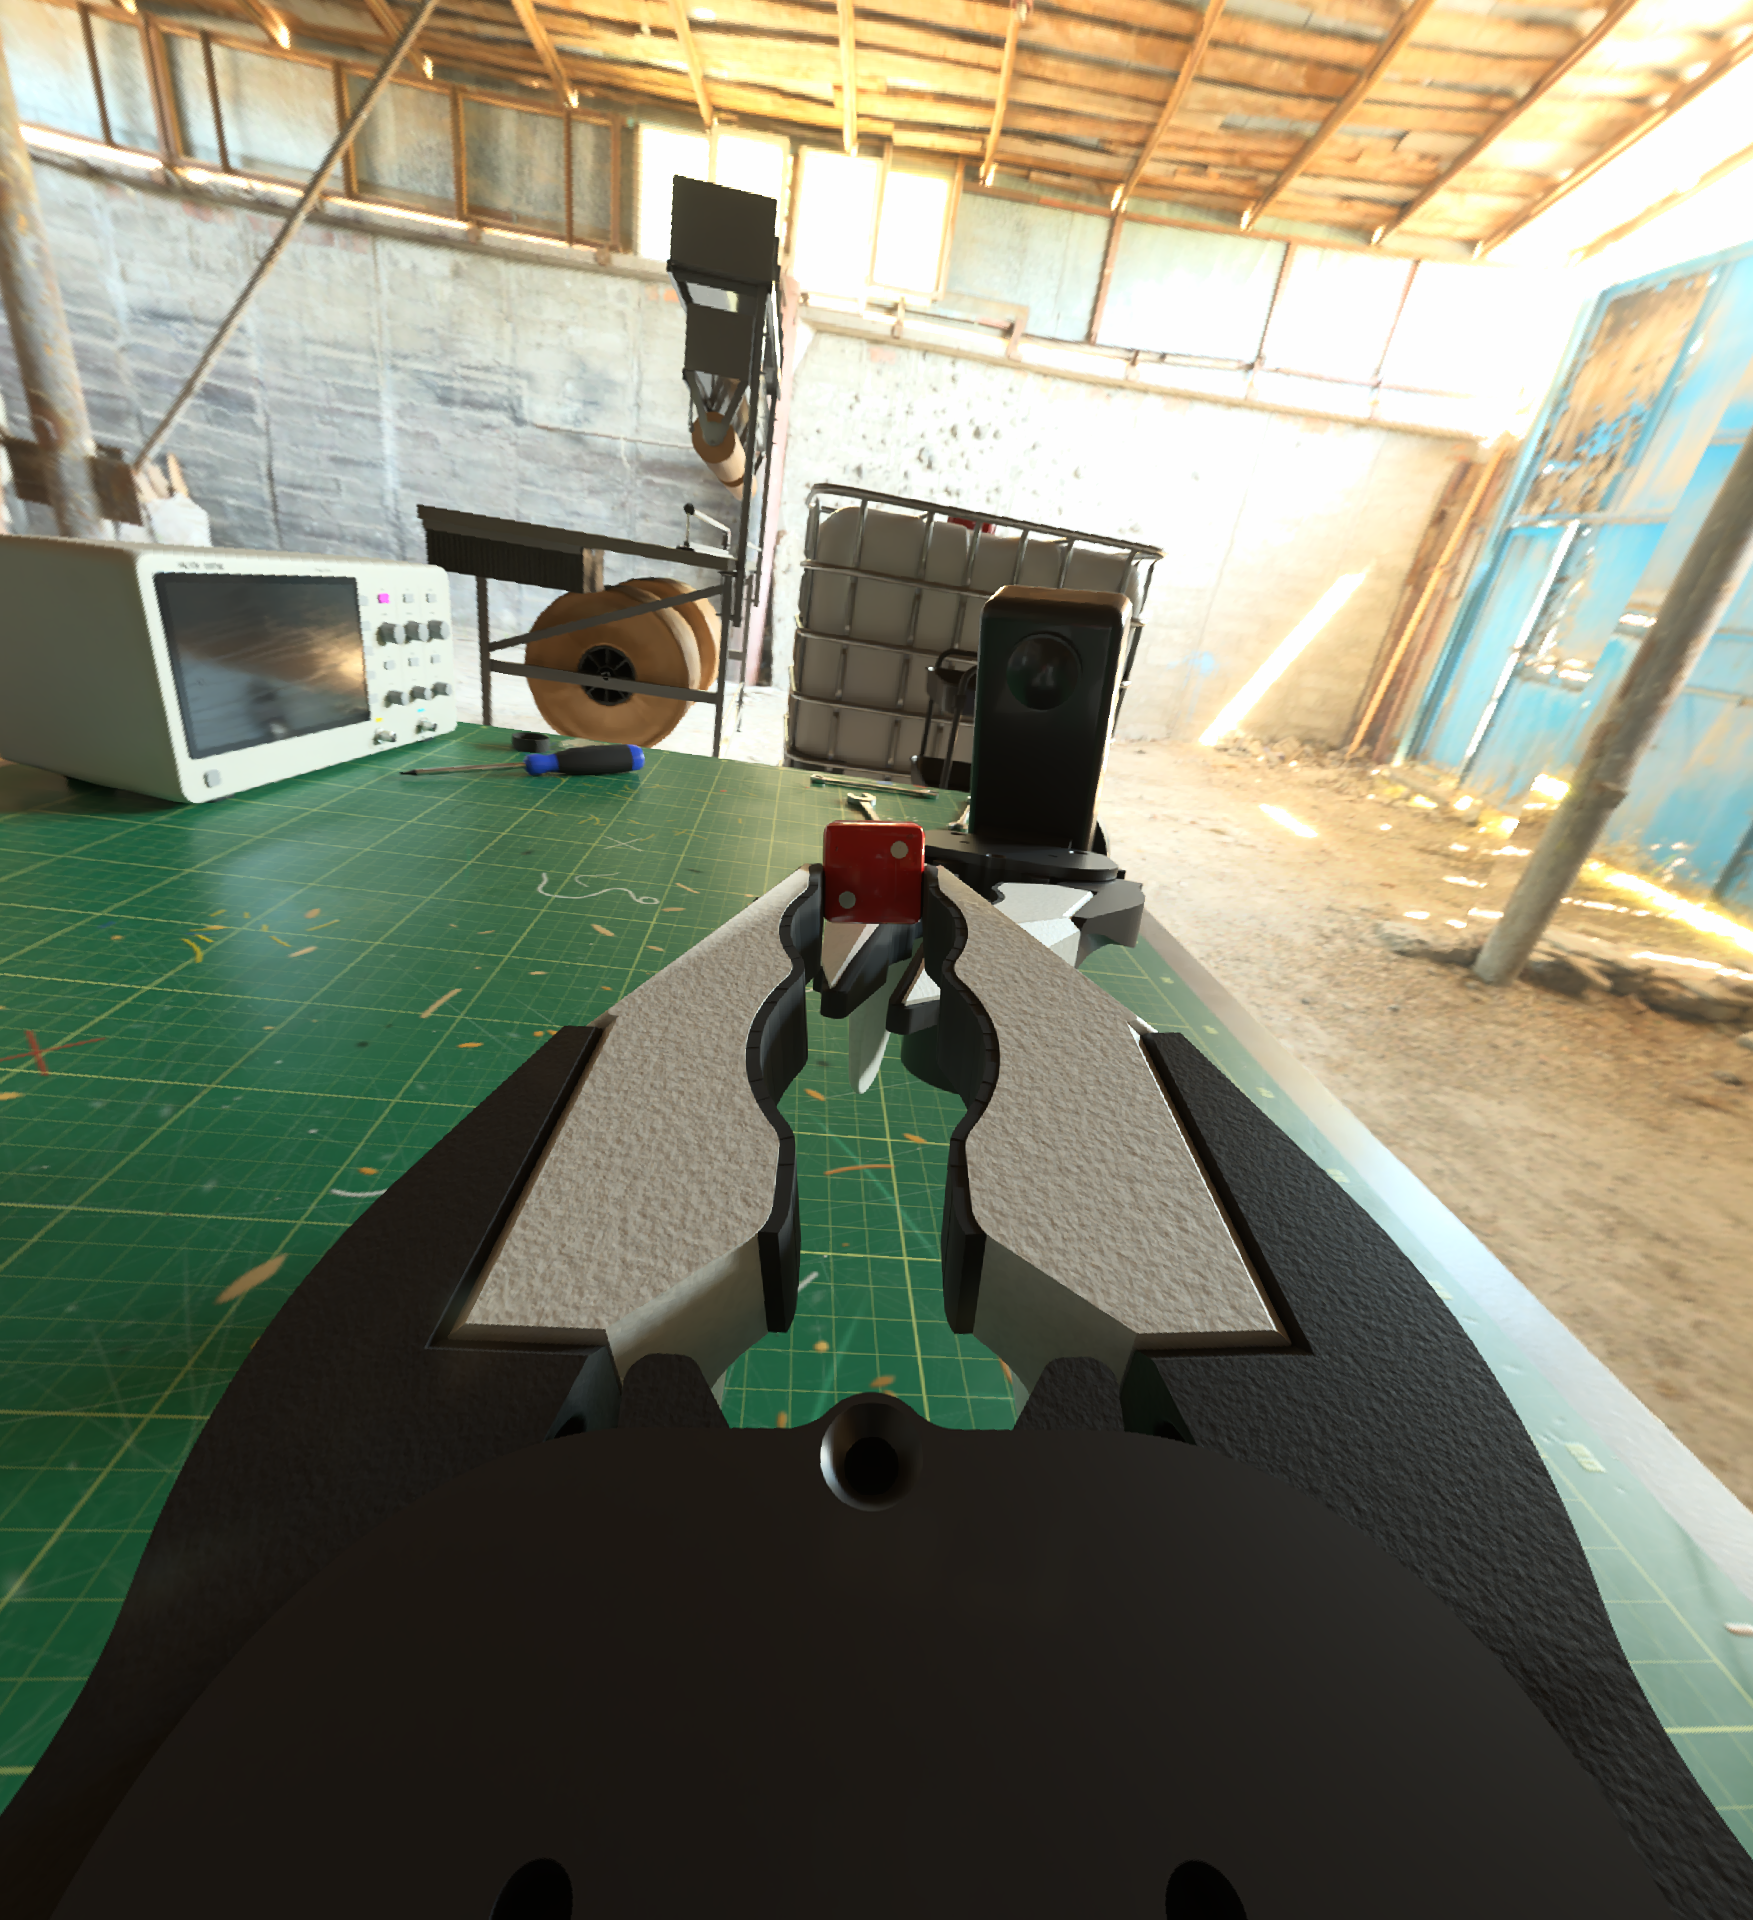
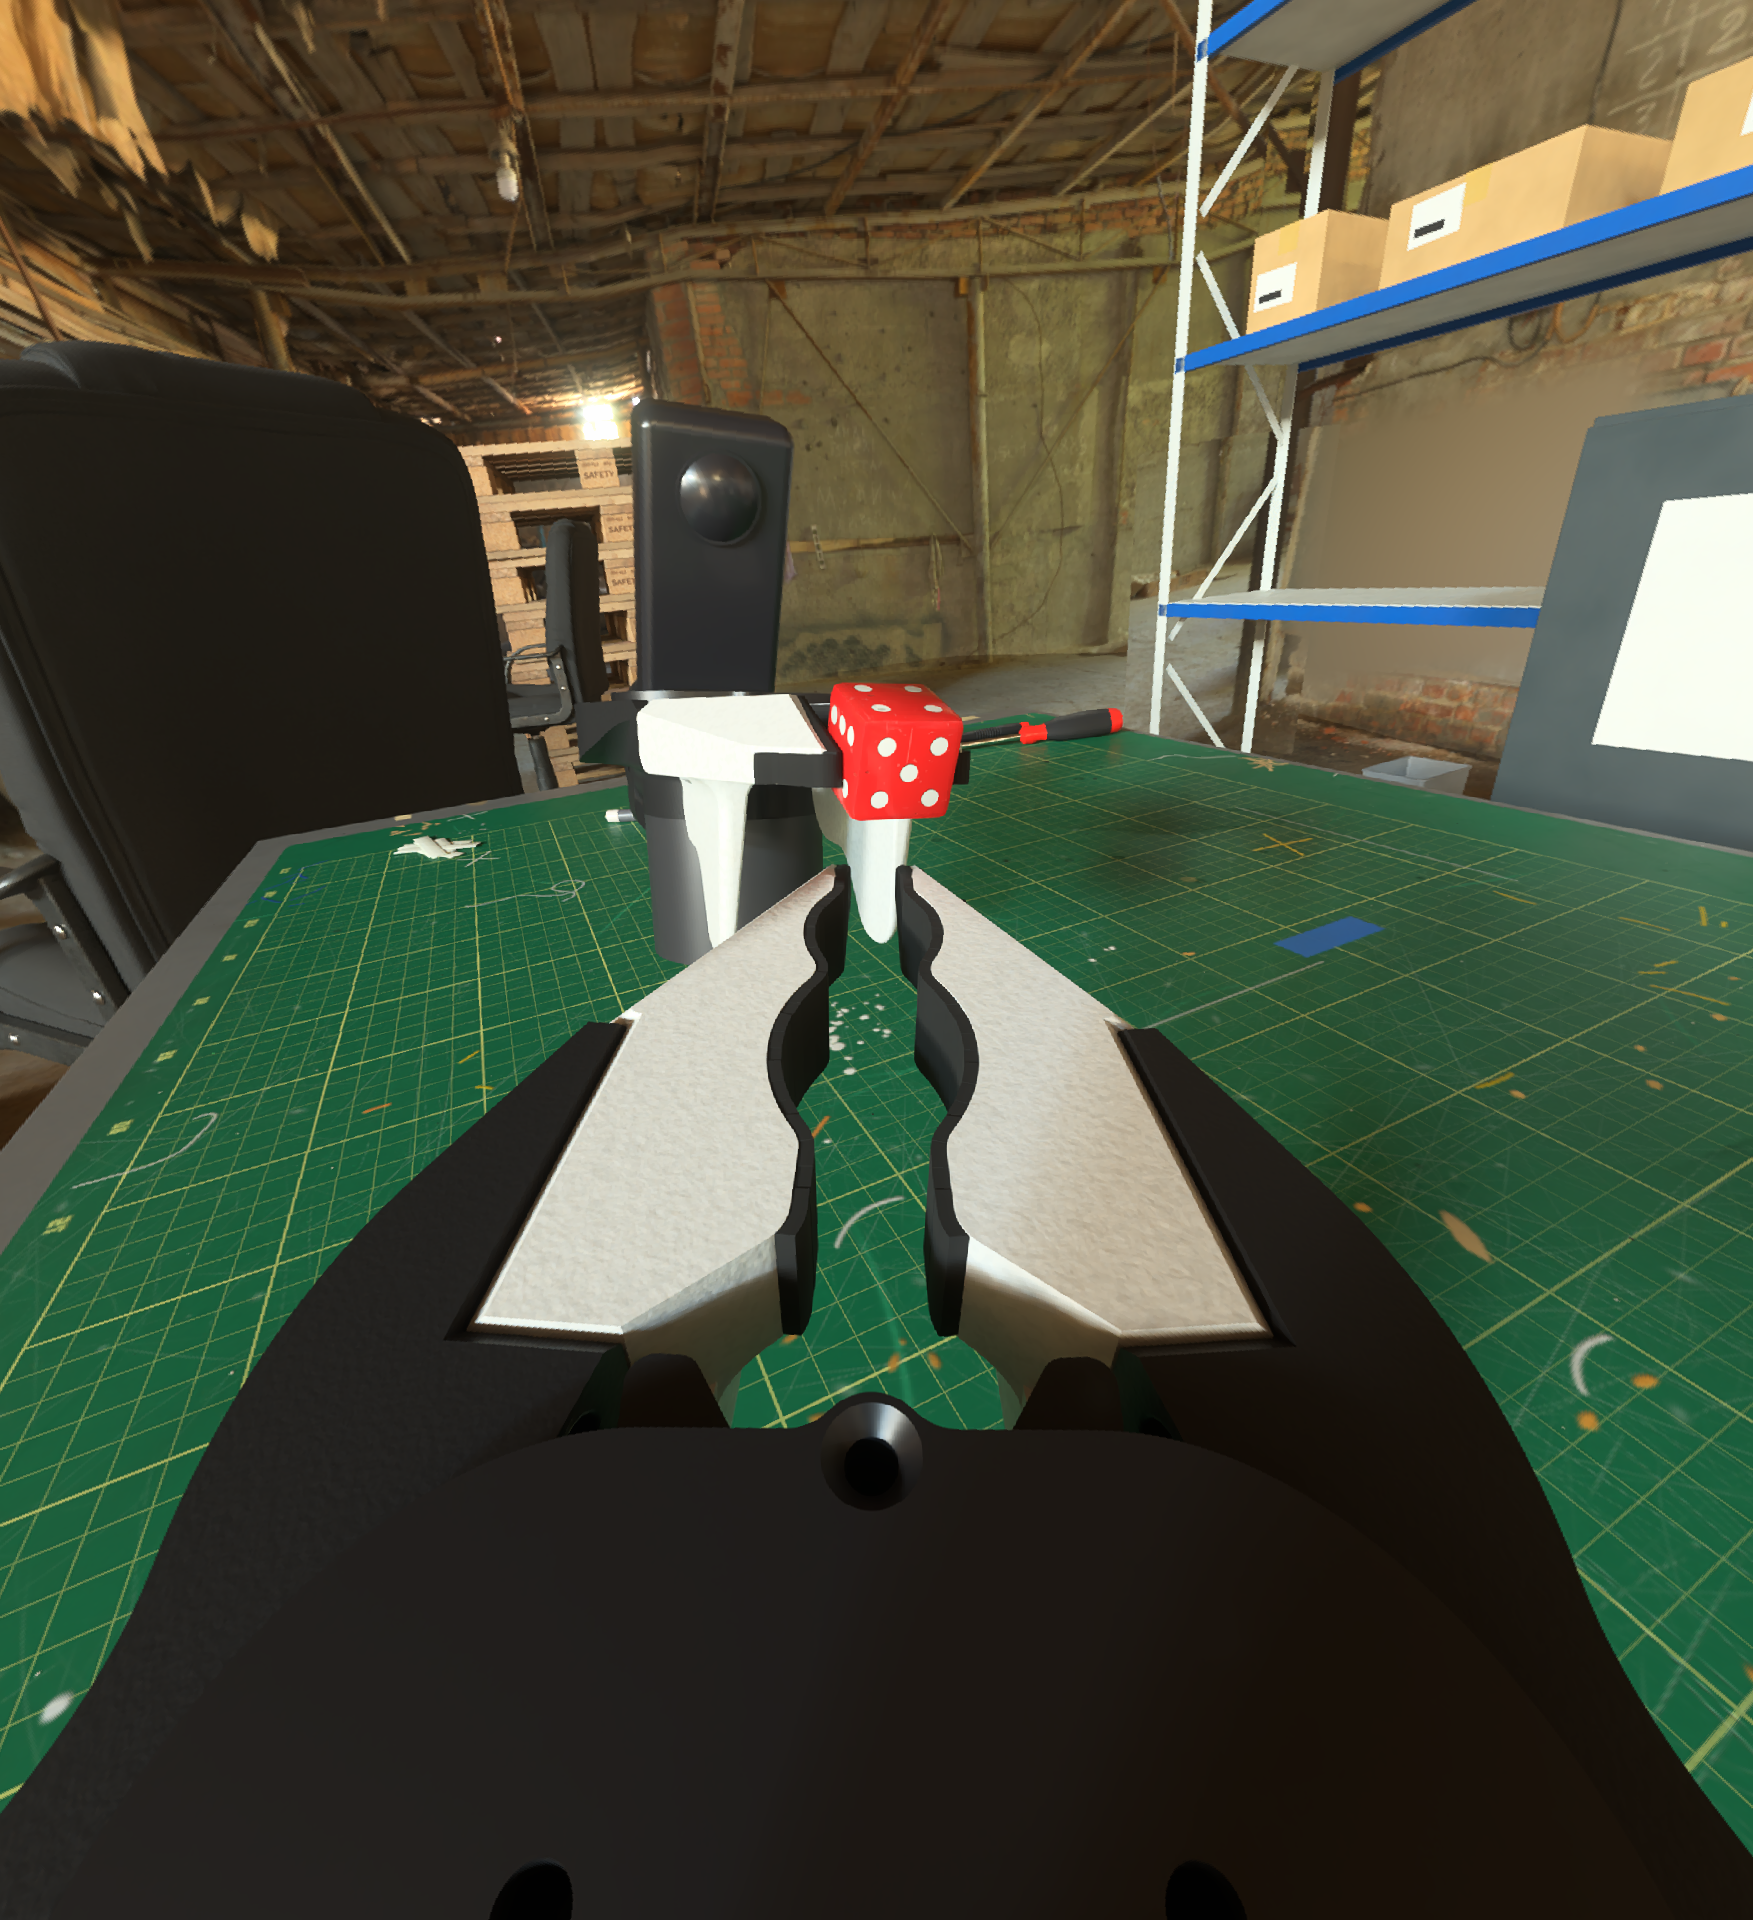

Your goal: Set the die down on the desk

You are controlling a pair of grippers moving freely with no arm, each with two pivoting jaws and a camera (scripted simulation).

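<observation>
still high above the green counter [image 1: 228,987], the red die [image 1: 872,871] sits pinched in the left tongs [image 1: 872,883] at 12 o'clock, the right tongs [image 2: 867,883] narrow and empty, so letting go here would likely send it tumbling.

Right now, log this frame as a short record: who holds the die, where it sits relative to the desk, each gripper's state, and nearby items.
die: red die, white pips
holder: left gripper, jaws shut on it at the tips
die height: above the green cutting mat, not touching
right gripper: jaws slightly apart, holding nothing, pointing at the left gripper
nearby: oscilloscope, blue-handled screwdriver, red-handled screwdriver
task status: die not yet set down
</observation>
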